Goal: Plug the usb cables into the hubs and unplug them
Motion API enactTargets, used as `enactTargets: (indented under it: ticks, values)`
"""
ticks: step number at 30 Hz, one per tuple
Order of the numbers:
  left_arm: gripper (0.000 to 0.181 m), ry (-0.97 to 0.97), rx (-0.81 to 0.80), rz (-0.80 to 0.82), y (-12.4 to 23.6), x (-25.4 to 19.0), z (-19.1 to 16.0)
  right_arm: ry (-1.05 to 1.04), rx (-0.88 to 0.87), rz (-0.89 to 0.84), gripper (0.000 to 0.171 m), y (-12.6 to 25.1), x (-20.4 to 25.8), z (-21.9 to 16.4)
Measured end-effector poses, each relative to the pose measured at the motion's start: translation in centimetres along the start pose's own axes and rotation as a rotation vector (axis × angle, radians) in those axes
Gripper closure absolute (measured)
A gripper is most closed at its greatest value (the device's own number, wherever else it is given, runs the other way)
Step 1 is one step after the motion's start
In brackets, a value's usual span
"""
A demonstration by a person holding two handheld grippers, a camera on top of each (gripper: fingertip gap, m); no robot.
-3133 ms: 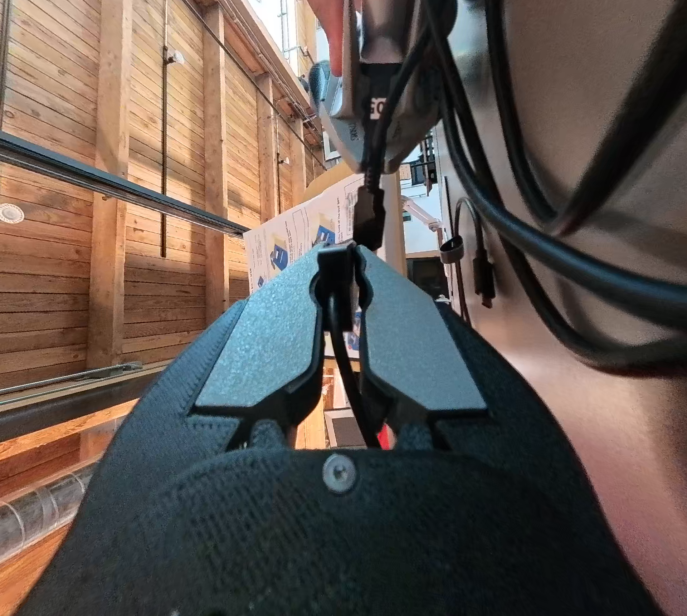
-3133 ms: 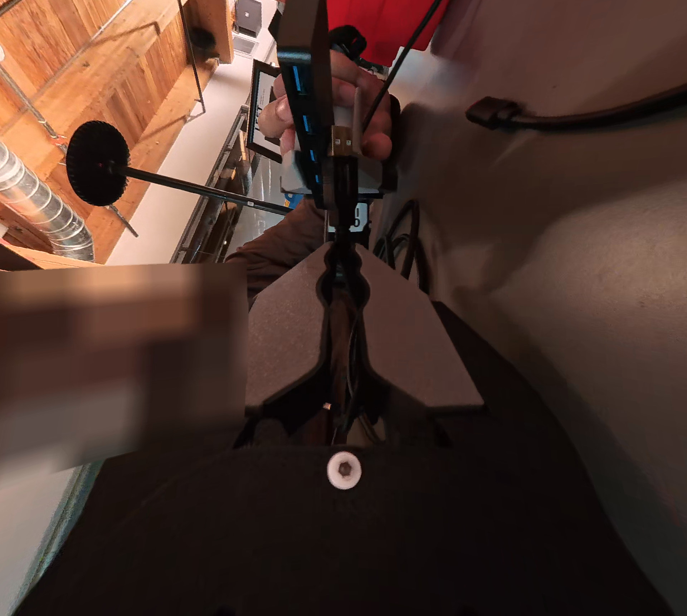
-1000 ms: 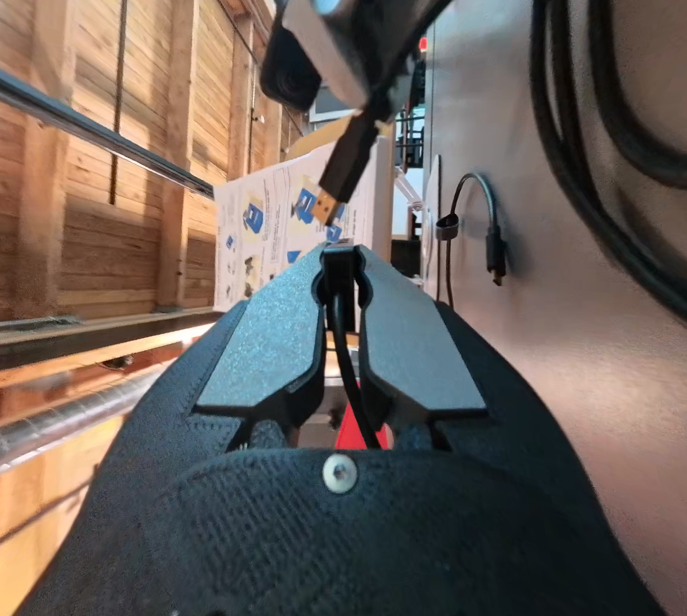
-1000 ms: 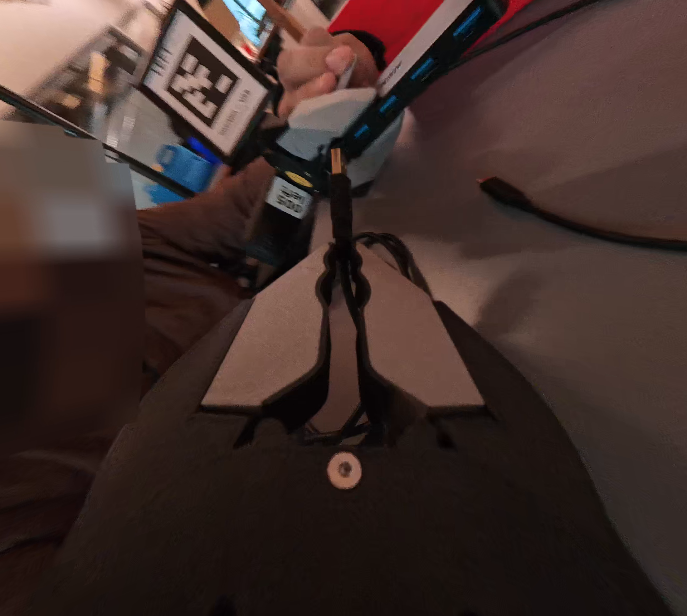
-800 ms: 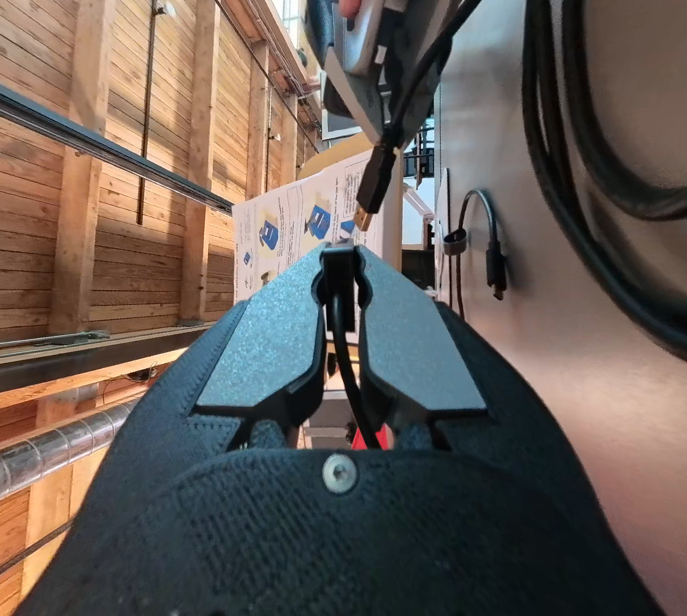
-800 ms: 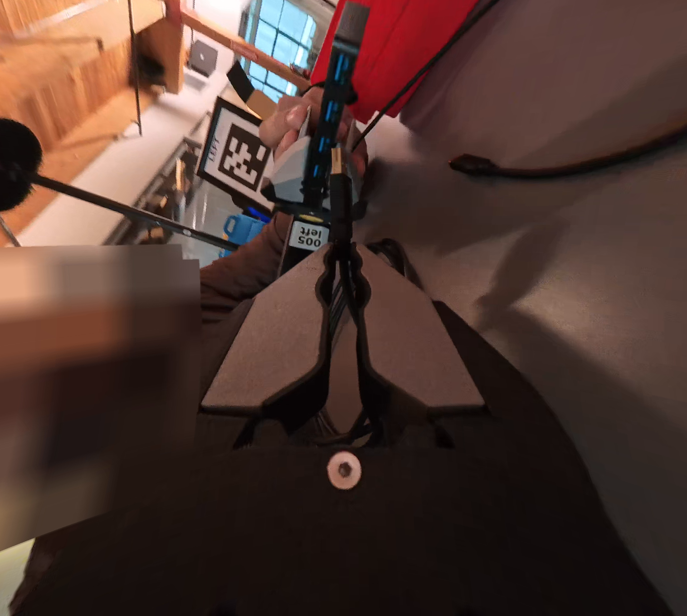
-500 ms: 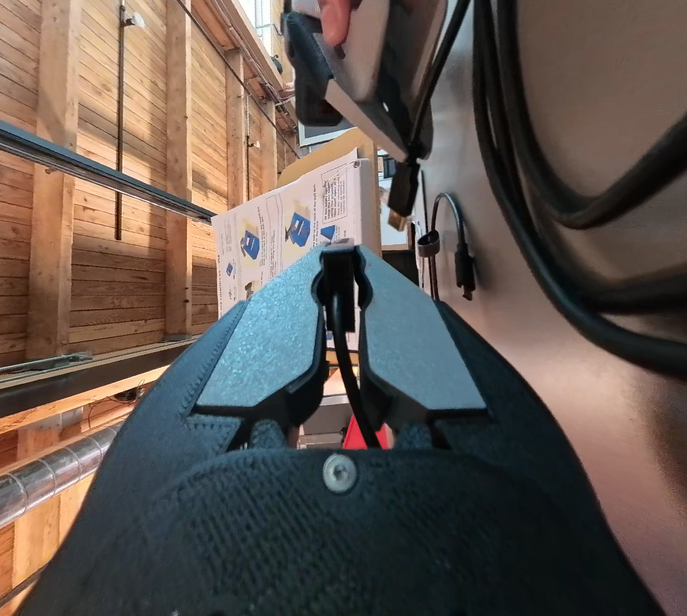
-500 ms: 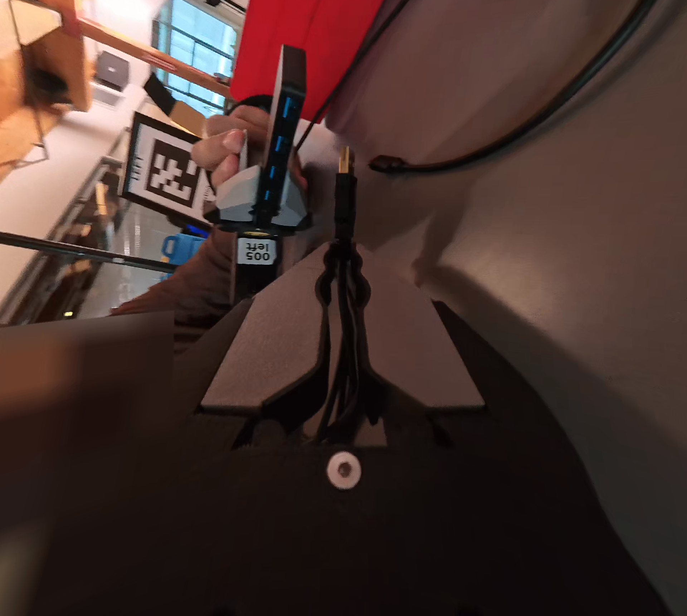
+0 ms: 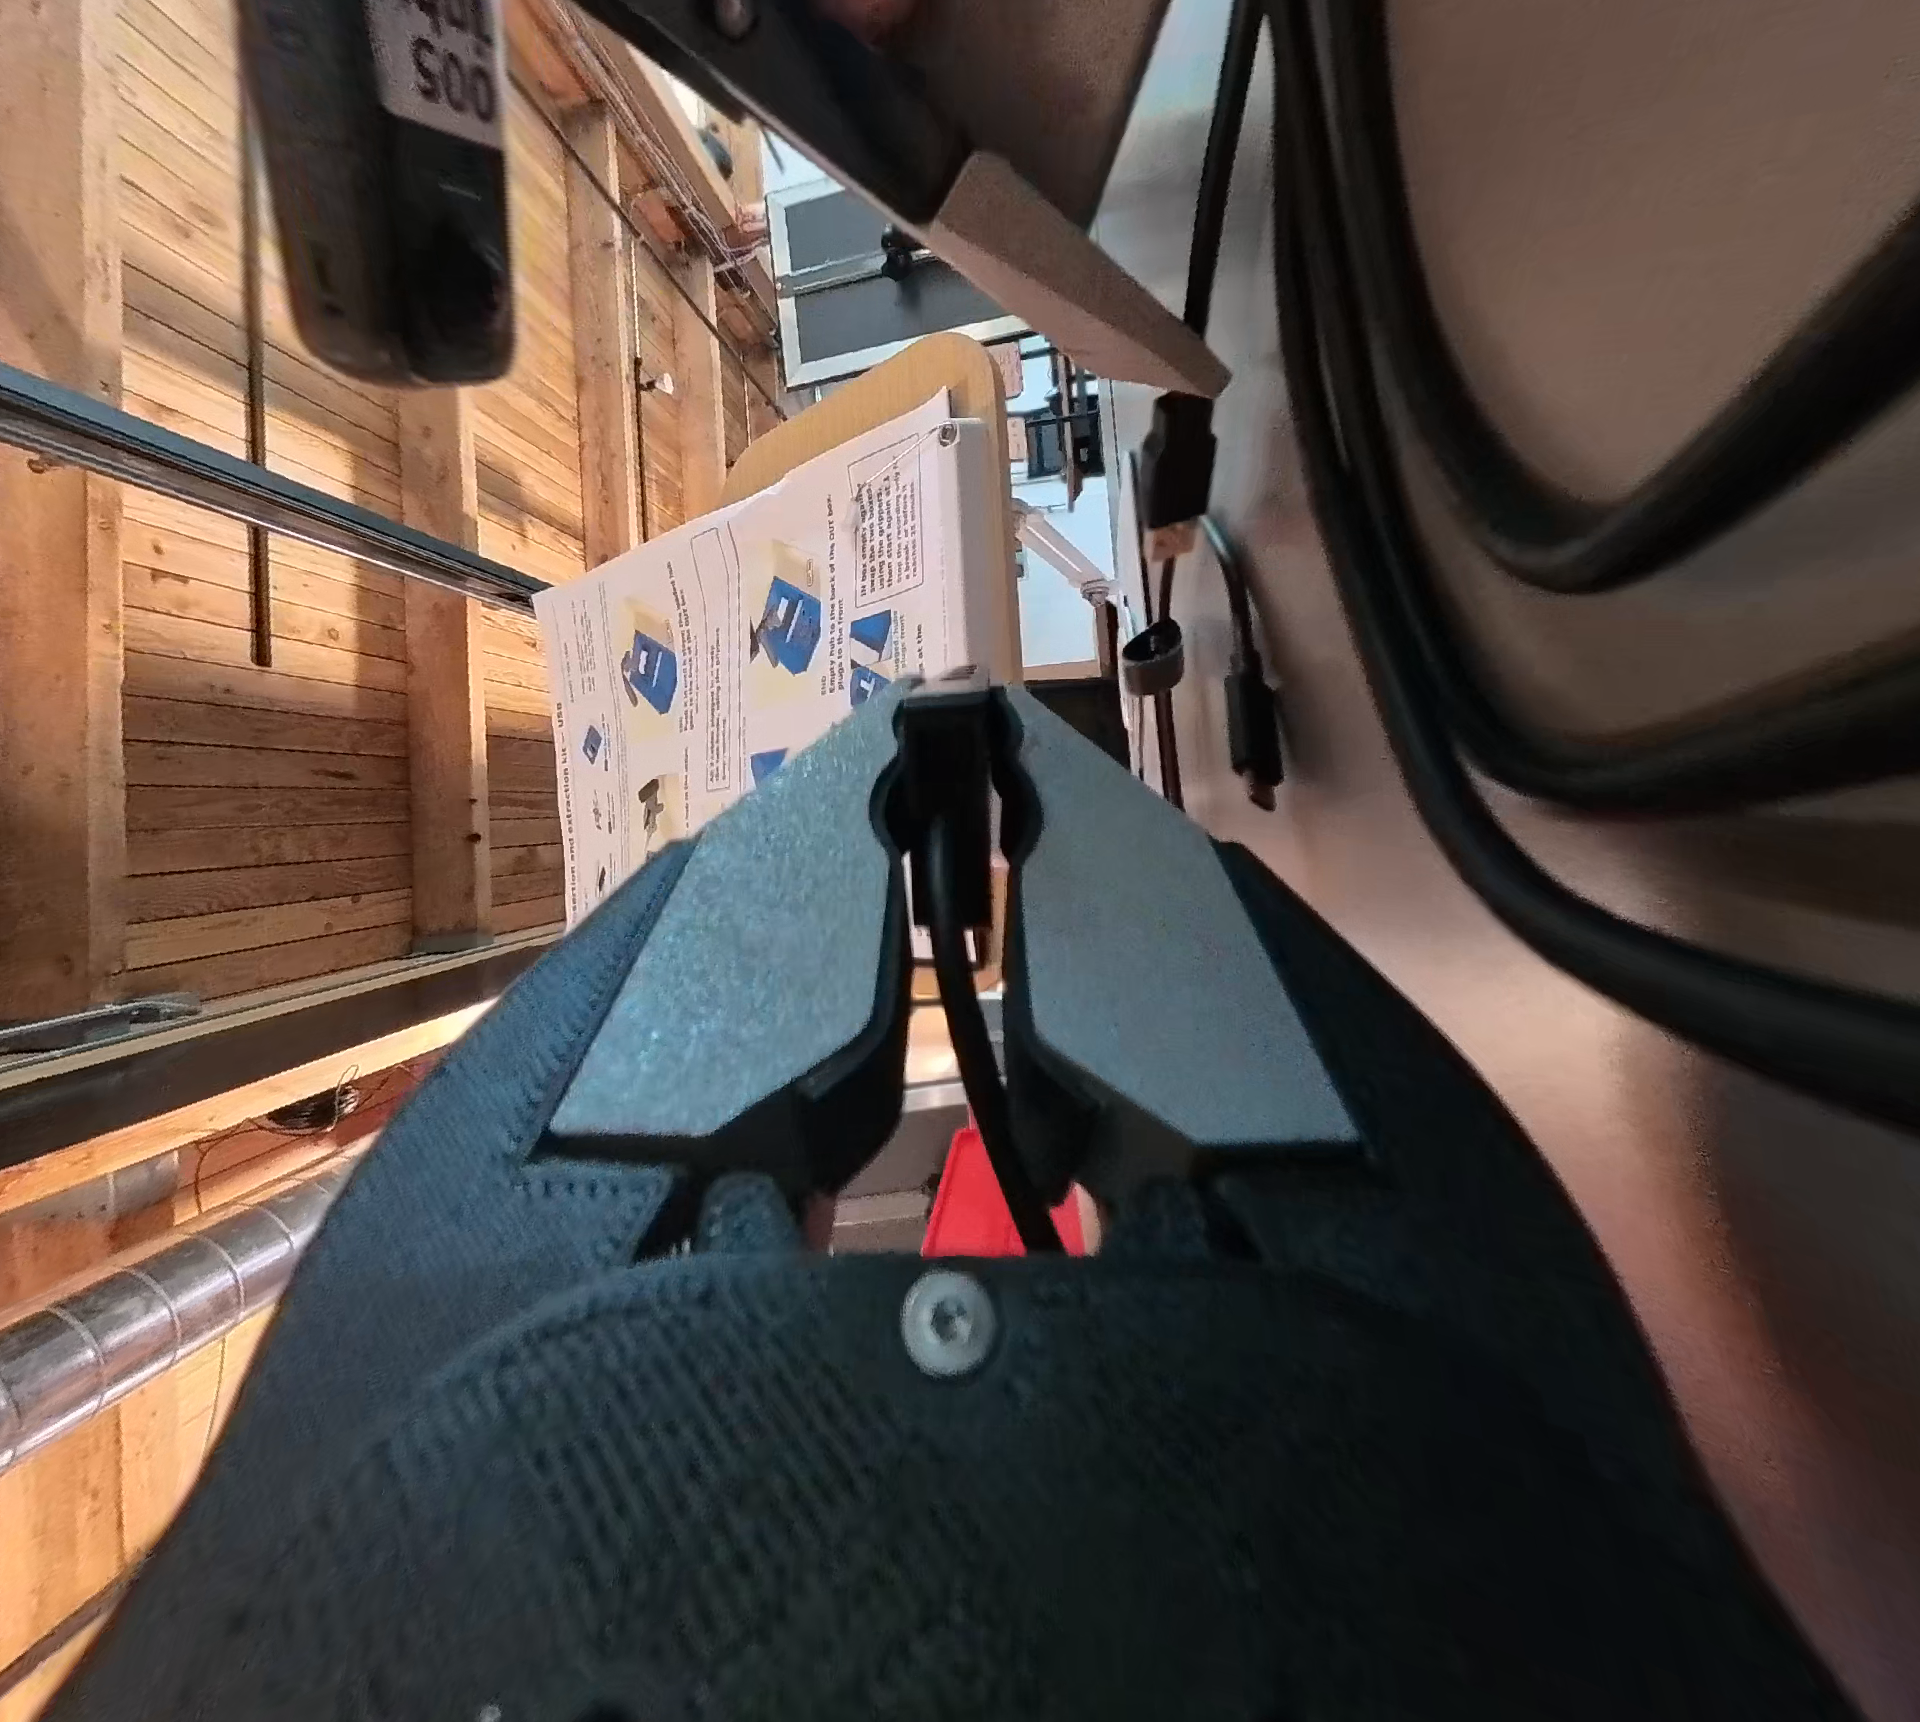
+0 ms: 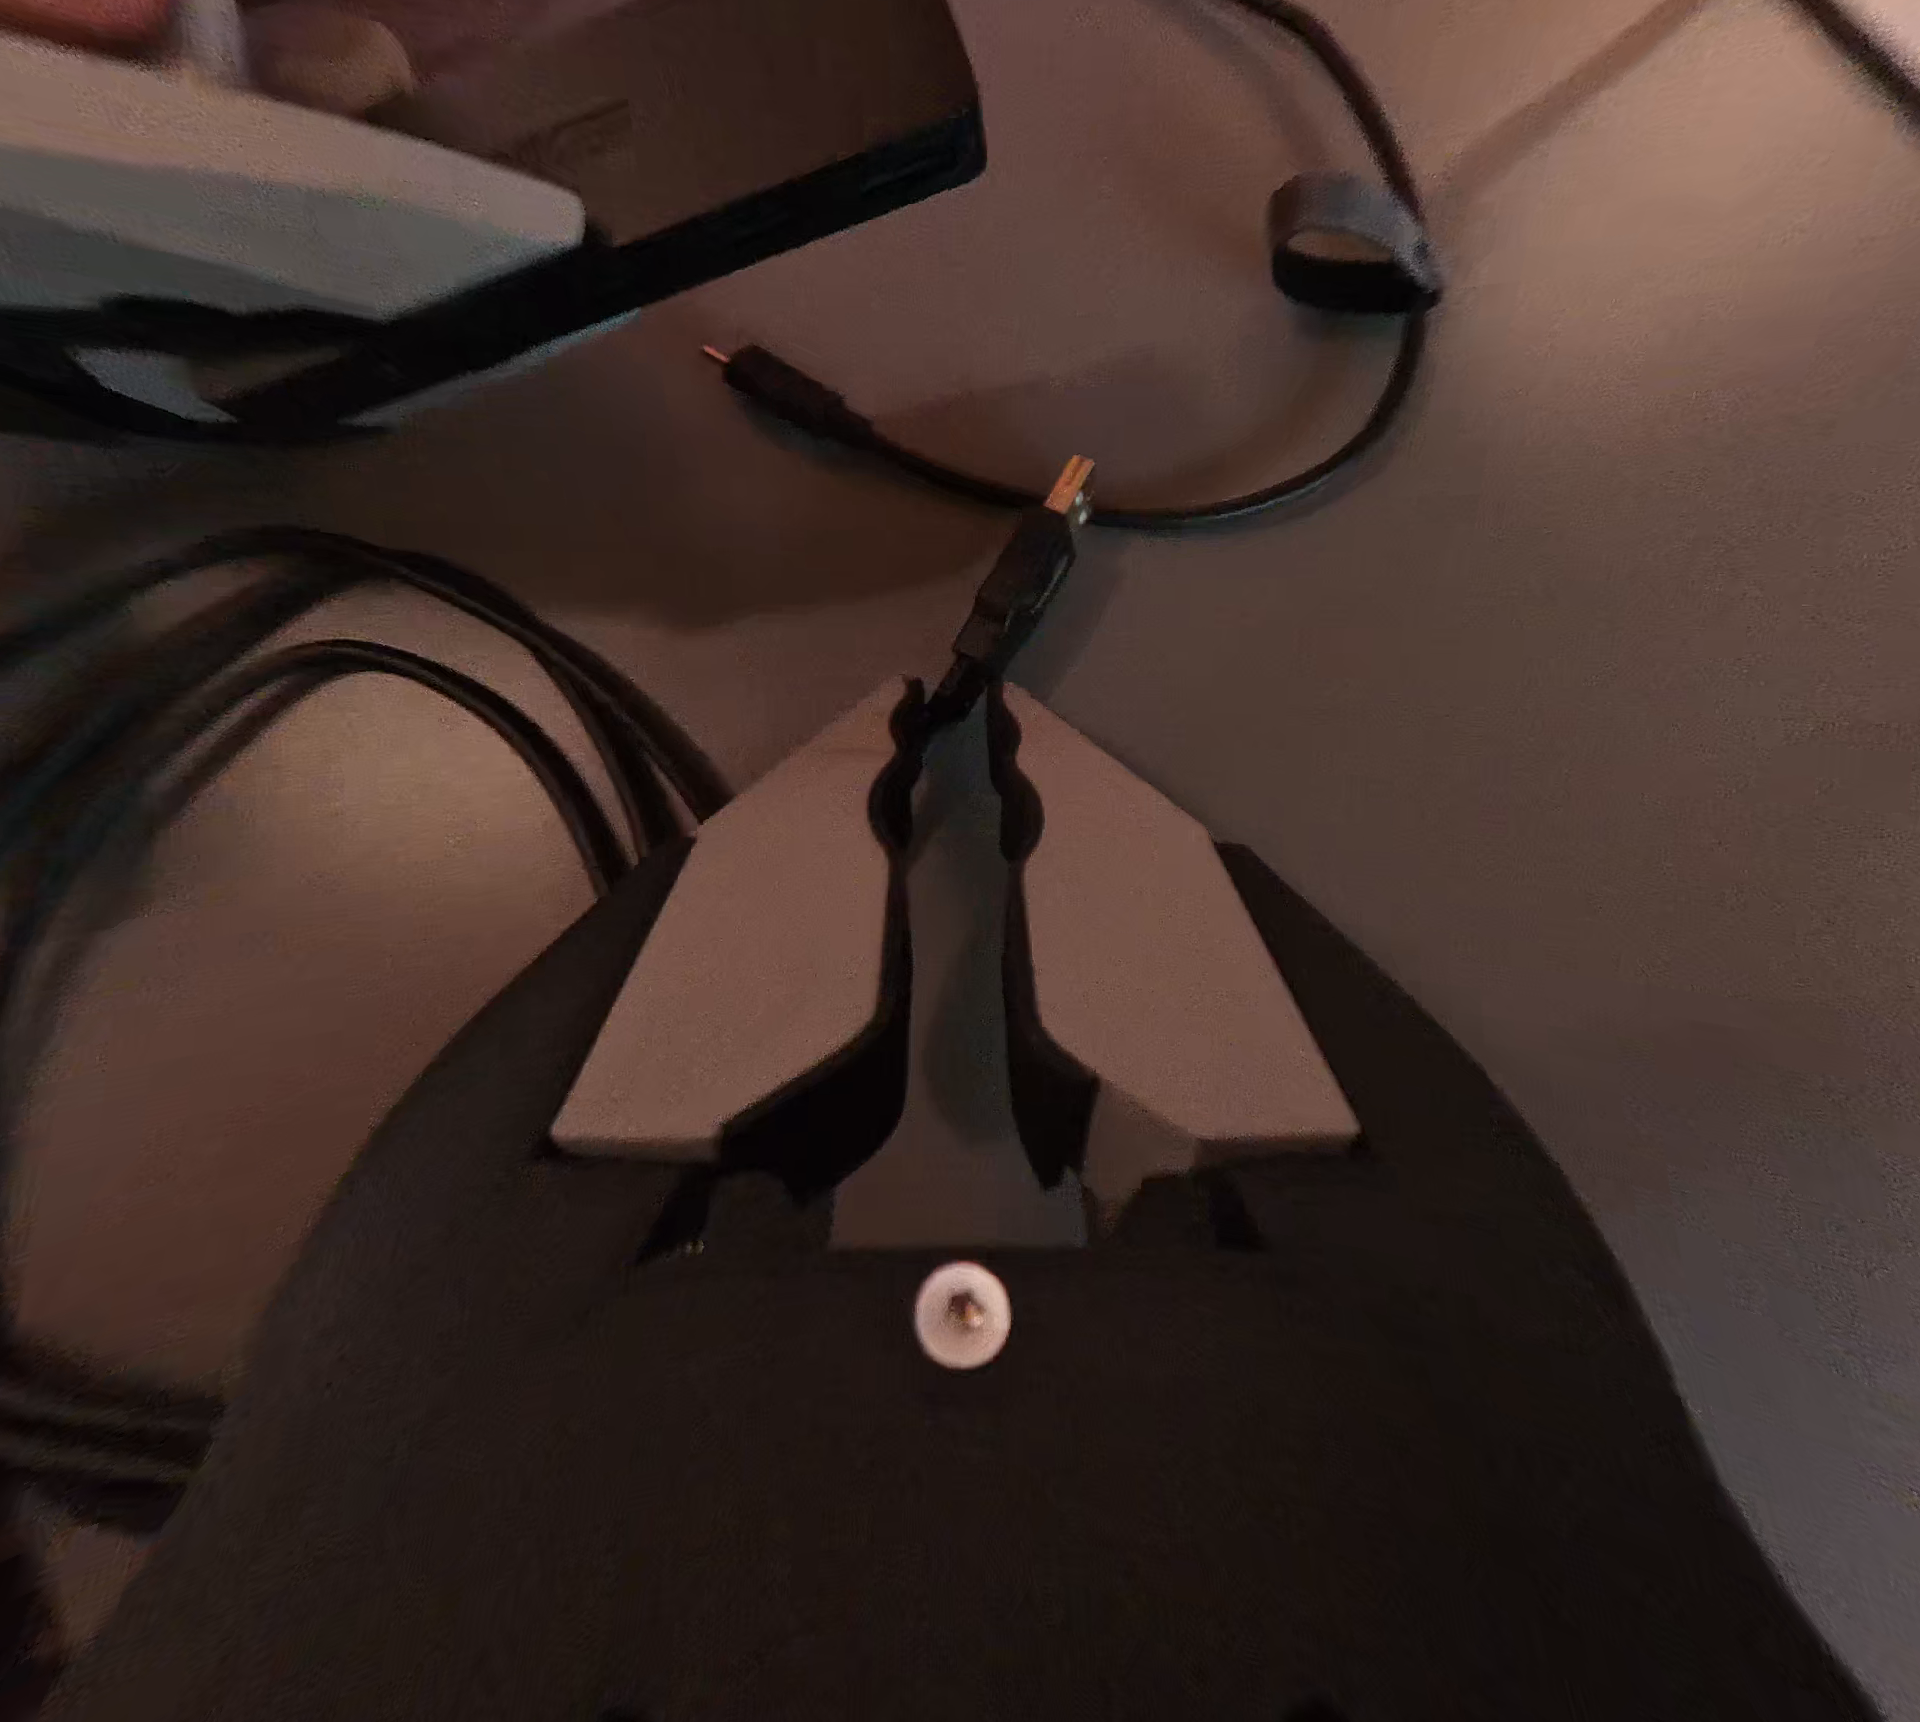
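My left gripper point(image 9: 943, 716) is shut on the end of the black USB hub point(image 9: 943, 737); the hub's thin cable runs back between its fingers. In the right wrist view the hub point(image 10: 790, 103) is a flat black slab held above the grey table point(image 10: 1455, 841). My right gripper point(image 10: 951, 706) is shut on a black USB cable just behind its plug point(image 10: 1039, 550). The gold-tipped plug sticks out tilted right, apart from the hub and over the table. It also shows in the left wrist view point(image 9: 1179, 467), hanging at the right gripper's tip.
A thin cable with a small plug point(image 10: 779, 384) and a strap point(image 10: 1351, 259) lies on the table beyond the plug. Thick black cables point(image 10: 312, 664) loop at the left. An instruction sheet point(image 9: 769, 633) stands ahead of a wooden wall point(image 9: 260, 737). About 8 cm separates my left fingertips from my right.
The plug sat in the hub 3.1 s ago and has since been pulled out. My right gripper has swung down toward the table, away from the hub. My left gripper still holds the hub.
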State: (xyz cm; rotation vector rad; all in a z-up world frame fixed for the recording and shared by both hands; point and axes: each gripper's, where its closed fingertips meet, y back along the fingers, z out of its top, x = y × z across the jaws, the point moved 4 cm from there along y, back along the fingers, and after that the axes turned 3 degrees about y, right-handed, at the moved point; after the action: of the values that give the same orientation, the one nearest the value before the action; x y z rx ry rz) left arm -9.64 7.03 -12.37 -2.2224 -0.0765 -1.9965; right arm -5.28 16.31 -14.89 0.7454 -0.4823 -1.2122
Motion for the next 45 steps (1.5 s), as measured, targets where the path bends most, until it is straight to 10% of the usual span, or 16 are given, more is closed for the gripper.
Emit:
enactTargets:
  ticks: [13,36,45]
  values:
    - [0.172,0.044,0.021,0.011,0.0,0.6,-0.7,0.151,-0.063,-0.199,0.137,1.5,1.5,1.0]
    - [0.172,0.115,0.035,-0.009,0.1,0.9,-1.7,0.228,0.057,-0.149,0.171,-1.3,2.9,1.0]
    - [0.172,0.104,0.031,-0.023,0.0,0.7,-1.5,0.226,-0.023,-0.195,0.150,0.2,2.6,2.1]
